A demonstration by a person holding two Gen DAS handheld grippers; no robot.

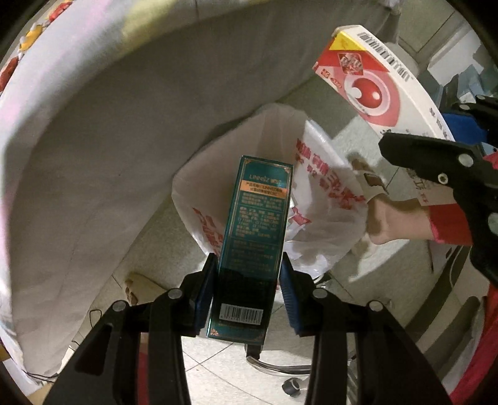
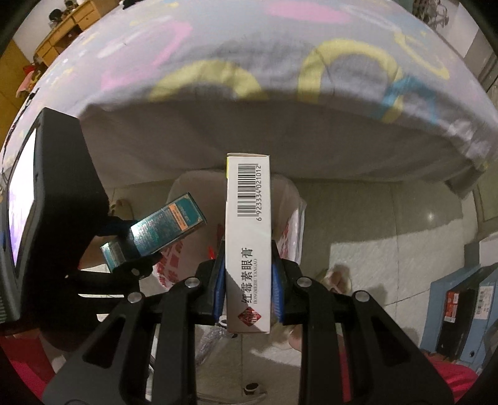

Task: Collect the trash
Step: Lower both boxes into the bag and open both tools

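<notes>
My left gripper is shut on a teal carton and holds it above the open mouth of a white plastic bag with red print. My right gripper is shut on a white box with a barcode, also held over the bag. In the left wrist view the white and red box shows at the upper right in the right gripper. In the right wrist view the teal carton shows at the left. A bare hand holds the bag's edge.
A bed with a white sheet and a patterned cover hangs over the tiled floor behind the bag. Blue cartons stand at the right. A wooden desk is far back left.
</notes>
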